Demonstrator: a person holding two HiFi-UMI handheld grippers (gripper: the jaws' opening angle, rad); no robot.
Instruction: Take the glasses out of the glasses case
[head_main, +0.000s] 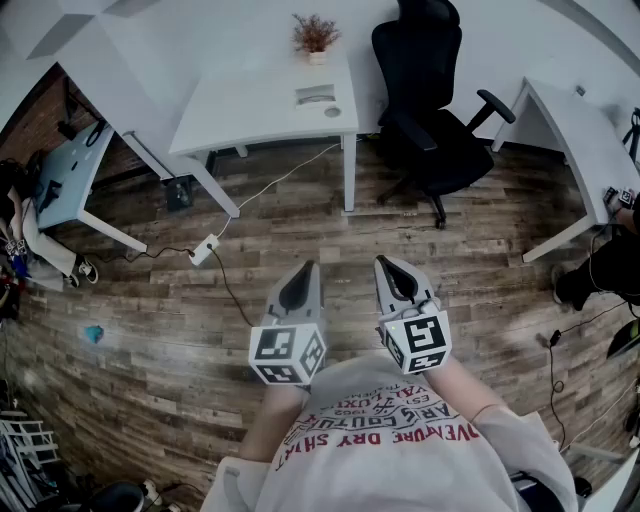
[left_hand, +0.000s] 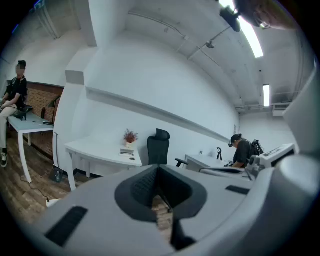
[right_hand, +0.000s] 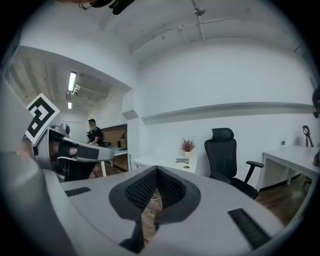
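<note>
A flat grey case (head_main: 315, 95), which may be the glasses case, lies on the white table (head_main: 250, 110) far ahead, next to a small potted plant (head_main: 316, 38). It also shows small in the left gripper view as the case (left_hand: 127, 151) and in the right gripper view as the case (right_hand: 182, 161). No glasses are visible. My left gripper (head_main: 303, 268) and right gripper (head_main: 385, 262) hang side by side over the wooden floor, well short of the table. Both point nearly level toward it. Each is shut with nothing between its jaws: left gripper (left_hand: 157, 169), right gripper (right_hand: 156, 169).
A black office chair (head_main: 430, 110) stands right of the table. Another white desk (head_main: 580, 140) is at the far right, a grey one (head_main: 70, 170) at the left with a seated person (head_main: 25, 225). A power strip with cable (head_main: 205, 248) lies on the floor ahead.
</note>
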